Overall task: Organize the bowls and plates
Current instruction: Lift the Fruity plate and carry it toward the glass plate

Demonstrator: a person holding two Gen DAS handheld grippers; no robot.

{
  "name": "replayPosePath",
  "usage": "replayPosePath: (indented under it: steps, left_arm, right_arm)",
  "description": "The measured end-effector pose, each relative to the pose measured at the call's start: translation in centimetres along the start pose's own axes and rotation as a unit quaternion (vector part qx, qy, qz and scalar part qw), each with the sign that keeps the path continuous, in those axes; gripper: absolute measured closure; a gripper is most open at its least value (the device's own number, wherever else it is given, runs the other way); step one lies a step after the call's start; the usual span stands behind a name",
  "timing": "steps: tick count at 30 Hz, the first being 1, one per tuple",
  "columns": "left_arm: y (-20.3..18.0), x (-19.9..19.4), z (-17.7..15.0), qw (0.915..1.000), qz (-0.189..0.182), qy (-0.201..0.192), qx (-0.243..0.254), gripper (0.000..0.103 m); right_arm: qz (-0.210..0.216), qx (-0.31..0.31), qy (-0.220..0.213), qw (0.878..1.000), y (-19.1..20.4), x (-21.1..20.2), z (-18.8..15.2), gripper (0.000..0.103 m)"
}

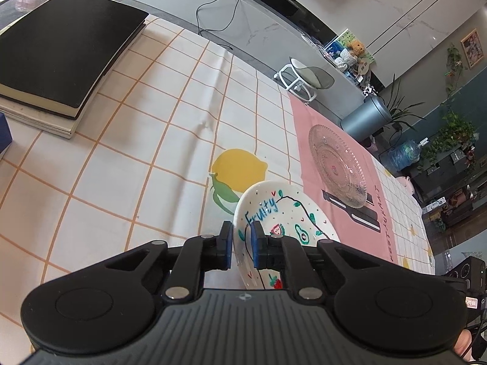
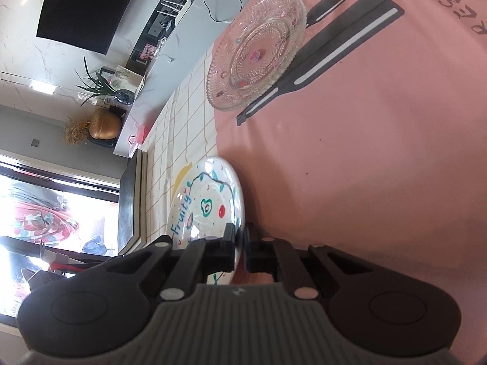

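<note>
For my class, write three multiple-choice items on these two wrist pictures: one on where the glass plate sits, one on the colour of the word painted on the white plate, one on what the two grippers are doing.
1. The glass plate sits on
A. the black notebook
B. the pink placemat
C. the white plate

2. "Fruity" on the white plate is painted in
A. blue
B. red
C. yellow

3. The left gripper and right gripper are
A. both wide open above the table
B. both closed on the white plate's rim
C. one on each plate

Answers: 1 B, it rests on pink cloth over printed cutlery. 2 A, the letters are blue. 3 B, each wrist view shows the rim between near-closed pads.
</note>
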State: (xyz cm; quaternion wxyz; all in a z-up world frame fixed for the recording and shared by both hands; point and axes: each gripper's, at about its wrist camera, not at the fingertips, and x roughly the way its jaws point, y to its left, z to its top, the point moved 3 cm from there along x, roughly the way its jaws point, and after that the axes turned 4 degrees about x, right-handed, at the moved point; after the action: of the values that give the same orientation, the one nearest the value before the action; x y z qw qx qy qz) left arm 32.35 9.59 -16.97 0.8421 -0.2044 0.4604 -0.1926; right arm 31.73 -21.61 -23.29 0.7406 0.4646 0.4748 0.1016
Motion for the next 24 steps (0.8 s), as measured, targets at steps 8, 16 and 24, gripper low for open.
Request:
replayPosePath:
  steps: [8,16,24]
  left_arm:
    - [-2.7,-2.2,0.3,0.9998,-0.005,-0.015,0.01,0.09]
    - [-7.0,-4.0,0.0,0.999,-0.014,-0.029,0.032,0.09]
    - [-13.4,-5.5,-1.5,0.997,-0.032,-0.044,0.056,0.09]
  right_arm:
    - [0.008,0.006,-0.006,1.0,0.2,-2.1,-0.5,0.099]
    - [0.025,0.011,-0.021,0.999,0.1,-5.9,-0.7,0.099]
    - [0.046,0.027,-0.041,0.998,-1.7,-11.2,-0.9,0.098]
